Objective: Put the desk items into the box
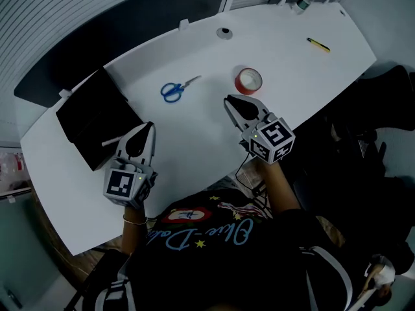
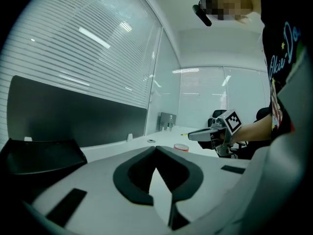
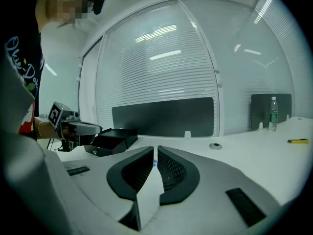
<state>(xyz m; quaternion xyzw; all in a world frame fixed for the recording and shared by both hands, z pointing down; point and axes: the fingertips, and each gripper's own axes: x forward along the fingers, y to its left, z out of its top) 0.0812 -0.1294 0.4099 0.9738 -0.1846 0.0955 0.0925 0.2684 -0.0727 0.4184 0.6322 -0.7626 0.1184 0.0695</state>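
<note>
Closest to us, both grippers hover empty over the bare near part of the white table (image 1: pixel 194 154), since no desk item is taken yet. The left gripper (image 1: pixel 145 129) has its jaws clenched tip to tip on nothing and sits just beside the open black box (image 1: pixel 91 118), at whose near edge lies a pale stick too dim for us to name. The right gripper (image 1: pixel 229 102) points at the red tape roll (image 1: pixel 248 81), just short of it. Its jaws are parted by a narrow slit and hold nothing, and we judge they must spread wider for the roll. Further out lie the blue scissors (image 1: pixel 172 91), then the yellow pen (image 1: pixel 318 45), well apart from the box.
</note>
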